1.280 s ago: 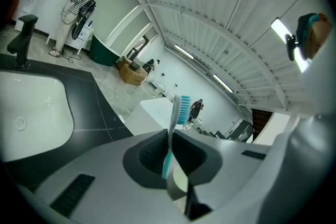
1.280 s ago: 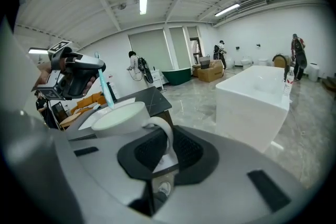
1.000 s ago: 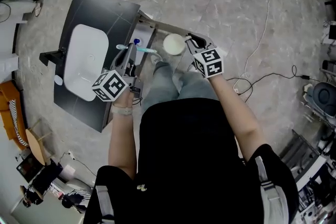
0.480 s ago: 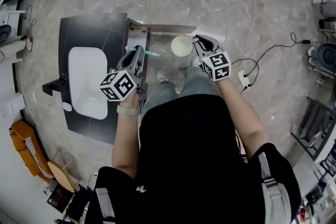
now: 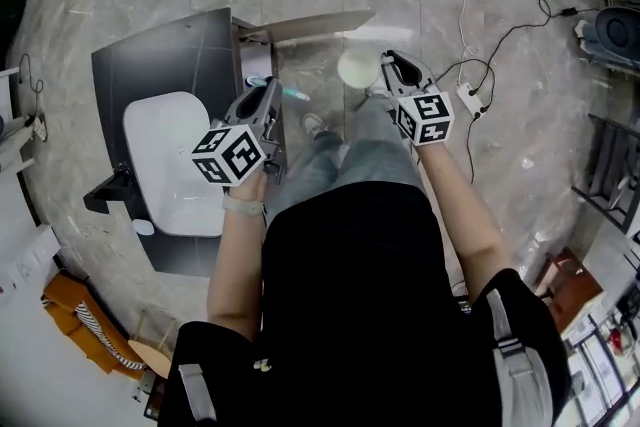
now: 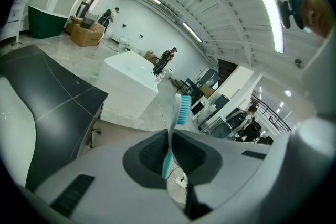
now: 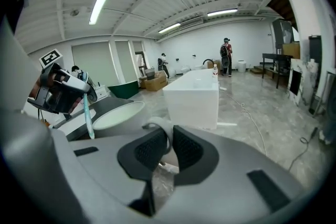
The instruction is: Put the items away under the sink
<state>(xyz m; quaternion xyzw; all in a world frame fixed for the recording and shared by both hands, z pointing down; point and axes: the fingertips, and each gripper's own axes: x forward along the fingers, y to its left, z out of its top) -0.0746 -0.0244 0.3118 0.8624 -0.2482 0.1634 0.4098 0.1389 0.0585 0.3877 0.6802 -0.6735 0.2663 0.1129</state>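
My left gripper [image 5: 266, 101] is shut on a teal and white toothbrush [image 5: 291, 93], held over the front edge of the black vanity [image 5: 160, 55]. In the left gripper view the toothbrush [image 6: 174, 124] stands upright between the jaws, its bristle head on top. My right gripper [image 5: 388, 70] is shut on the handle of a white cup [image 5: 357, 68], held above the floor to the right of the vanity. In the right gripper view the cup [image 7: 118, 114] sits just left of the jaws, its handle [image 7: 163, 134] pinched between them, and the left gripper [image 7: 60, 89] shows at far left.
A white basin [image 5: 172, 165] with a black faucet [image 5: 108, 190] is set in the vanity top. A cabinet door [image 5: 310, 23] stands open beside the vanity. A power strip [image 5: 468, 100] and cables lie on the floor at right. A white block [image 7: 195, 93] stands further off.
The head view has turned, so the vanity sits more upright in the picture. Both grippers keep their hold; the right one with the cup has drifted a little right and up.
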